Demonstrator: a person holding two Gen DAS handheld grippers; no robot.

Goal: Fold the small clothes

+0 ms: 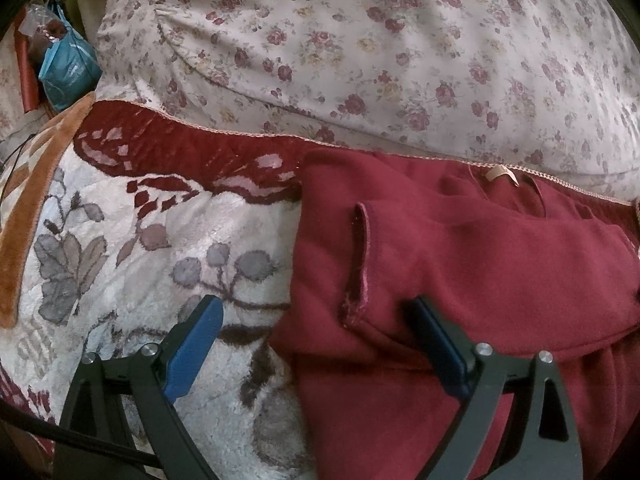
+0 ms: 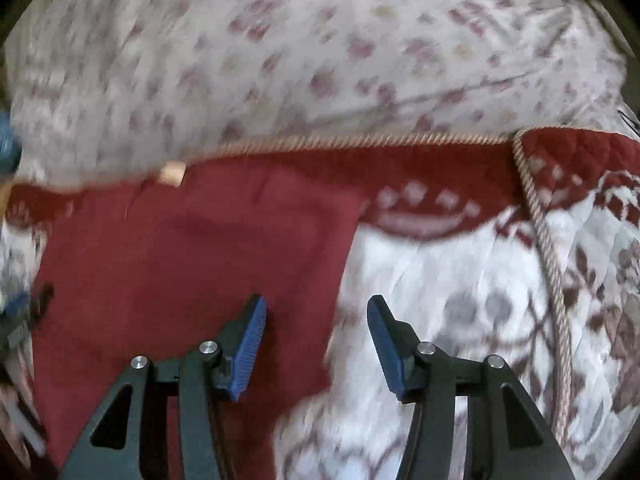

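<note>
A dark red small garment (image 1: 480, 264) lies on a white fleece blanket (image 1: 140, 248), with a tan neck label (image 1: 500, 174) at its far edge. A sleeve is folded over its body, the cuff (image 1: 360, 256) pointing towards me. My left gripper (image 1: 314, 308) stands wide open over the garment's left edge. Its left finger (image 1: 200, 336) is over the blanket and its right finger (image 1: 436, 344) rests on the red cloth beside the cuff. The blurred right wrist view shows the same garment (image 2: 180, 272) and label (image 2: 172, 174). My right gripper (image 2: 316, 302) is open above the garment's right edge, holding nothing.
The blanket (image 2: 460, 280) has grey flowers, a dark red border and a braided cord edge (image 2: 544, 240). Behind it lies a rose-print sheet (image 1: 400, 40). A teal bag (image 1: 68, 76) and clutter sit at the far left, next to an orange cloth (image 1: 24, 216).
</note>
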